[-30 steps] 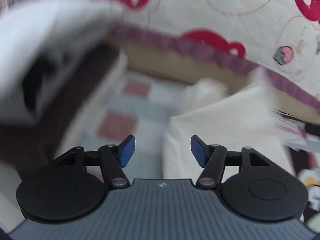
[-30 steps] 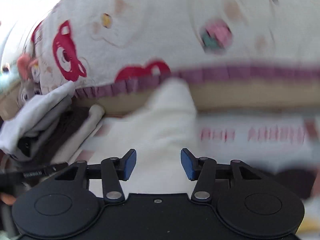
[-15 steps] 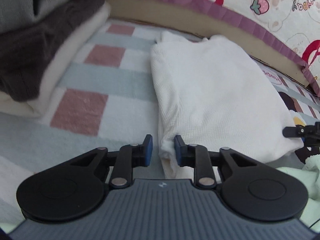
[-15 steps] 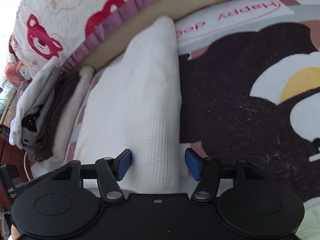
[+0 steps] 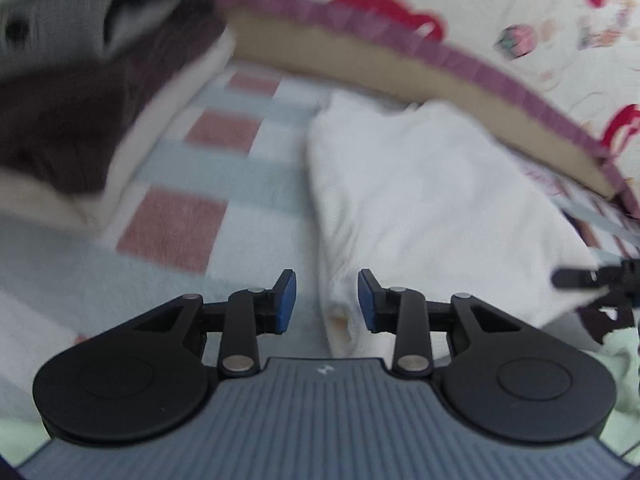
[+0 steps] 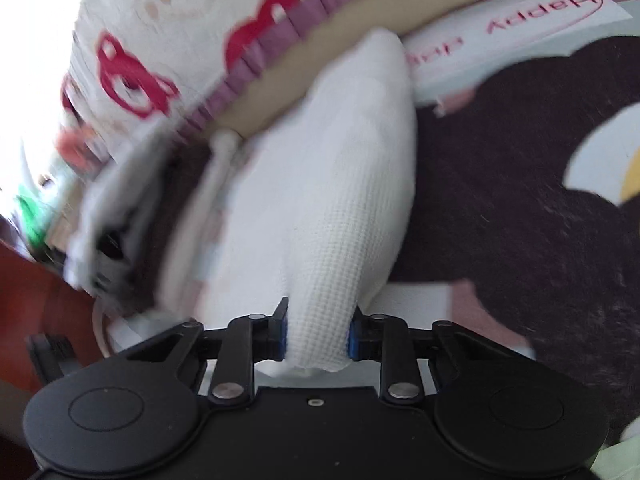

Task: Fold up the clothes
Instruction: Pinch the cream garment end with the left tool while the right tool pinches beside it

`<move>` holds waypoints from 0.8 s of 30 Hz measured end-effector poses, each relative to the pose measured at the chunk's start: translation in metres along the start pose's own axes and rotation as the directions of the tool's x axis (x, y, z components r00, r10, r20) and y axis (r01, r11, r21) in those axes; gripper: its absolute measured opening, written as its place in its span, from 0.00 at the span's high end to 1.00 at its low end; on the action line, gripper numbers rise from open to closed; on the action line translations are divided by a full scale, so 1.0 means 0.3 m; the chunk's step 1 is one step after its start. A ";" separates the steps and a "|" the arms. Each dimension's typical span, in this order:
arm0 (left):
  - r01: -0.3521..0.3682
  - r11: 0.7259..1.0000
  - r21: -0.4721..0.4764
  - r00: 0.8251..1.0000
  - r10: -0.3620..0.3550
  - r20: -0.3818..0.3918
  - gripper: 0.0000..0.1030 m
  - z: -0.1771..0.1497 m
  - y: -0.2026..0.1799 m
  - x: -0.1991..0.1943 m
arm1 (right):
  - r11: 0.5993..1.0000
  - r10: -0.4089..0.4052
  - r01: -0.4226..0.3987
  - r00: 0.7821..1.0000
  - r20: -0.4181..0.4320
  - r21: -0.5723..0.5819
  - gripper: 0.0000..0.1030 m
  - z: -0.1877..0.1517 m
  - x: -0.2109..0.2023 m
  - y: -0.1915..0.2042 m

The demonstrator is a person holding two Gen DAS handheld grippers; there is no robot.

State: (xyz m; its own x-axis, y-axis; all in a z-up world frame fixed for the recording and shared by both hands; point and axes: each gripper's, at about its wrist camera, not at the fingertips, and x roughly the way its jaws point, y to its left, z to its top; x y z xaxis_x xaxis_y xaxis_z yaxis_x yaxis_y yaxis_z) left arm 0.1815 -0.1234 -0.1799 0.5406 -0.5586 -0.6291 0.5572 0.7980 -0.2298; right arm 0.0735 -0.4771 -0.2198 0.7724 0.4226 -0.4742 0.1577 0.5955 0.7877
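Observation:
A folded white waffle-knit garment (image 5: 432,200) lies on the patterned rug beside the bed. My left gripper (image 5: 327,300) is open, its blue pads on either side of the garment's near left corner with gaps on both sides. My right gripper (image 6: 316,332) is shut on the garment's (image 6: 340,200) near corner, and the cloth bulges out between the blue pads. Part of the right gripper (image 5: 596,280) shows at the right edge of the left wrist view. Both views are blurred by motion.
A stack of folded clothes (image 5: 80,120), grey over dark brown over cream, sits left of the garment, also in the right wrist view (image 6: 132,220). A bed with a bear-print quilt (image 5: 520,20) and purple frill runs behind. Pale green cloth (image 5: 624,360) lies near right.
My left gripper's jaws have widened around the garment's corner. My right gripper has closed on the other near corner, which was between open fingers half a second ago.

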 end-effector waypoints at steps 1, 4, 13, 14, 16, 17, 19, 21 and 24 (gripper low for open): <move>0.015 0.999 0.045 0.999 -0.017 0.037 0.60 0.003 -0.021 -0.027 | 1.000 0.014 -0.014 1.000 0.013 -0.002 0.72 0.008 -0.004 0.021; 0.082 0.980 0.179 0.991 -0.100 0.092 0.52 0.013 -0.100 -0.067 | 0.999 0.021 -0.020 1.000 0.012 -0.047 0.73 0.068 -0.007 0.100; 0.096 0.863 0.497 0.994 -0.112 0.002 0.38 0.004 -0.366 0.069 | 0.995 -0.052 0.047 0.997 -0.059 -0.092 0.74 0.177 0.017 0.214; 0.096 0.854 0.512 0.995 -0.103 -0.014 0.38 -0.004 -0.381 0.095 | 0.995 -0.051 0.046 0.997 -0.060 -0.092 0.74 0.180 0.019 0.217; 0.092 0.833 0.545 0.996 -0.085 -0.038 0.38 -0.025 -0.412 0.131 | 0.996 -0.036 0.031 0.998 -0.055 -0.081 0.74 0.187 0.023 0.216; 0.080 0.823 0.562 0.997 -0.074 -0.032 0.35 -0.035 -0.425 0.137 | 0.997 -0.028 0.024 0.998 -0.055 -0.068 0.74 0.191 0.025 0.212; 0.060 0.803 0.593 0.998 -0.051 -0.032 0.35 -0.046 -0.433 0.155 | 0.998 -0.013 0.010 0.999 -0.053 -0.054 0.74 0.196 0.024 0.206; 0.021 0.800 0.600 1.000 -0.006 -0.028 0.76 -0.036 -0.419 0.184 | 0.999 -0.013 0.010 0.998 -0.055 -0.051 0.74 0.189 0.022 0.200; 0.014 0.849 0.528 1.000 -0.005 -0.019 0.83 0.026 -0.378 0.189 | 1.000 -0.009 0.008 0.999 -0.050 -0.029 0.70 0.170 0.019 0.182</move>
State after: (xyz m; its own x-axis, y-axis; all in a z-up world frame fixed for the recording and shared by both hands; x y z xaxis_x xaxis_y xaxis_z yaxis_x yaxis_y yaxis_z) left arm 0.1537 -0.2474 -0.1836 0.5257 -0.5579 -0.6422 0.8135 0.5503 0.1879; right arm 0.1178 -0.4772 -0.1594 0.7393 0.4505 -0.5005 0.1461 0.6183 0.7723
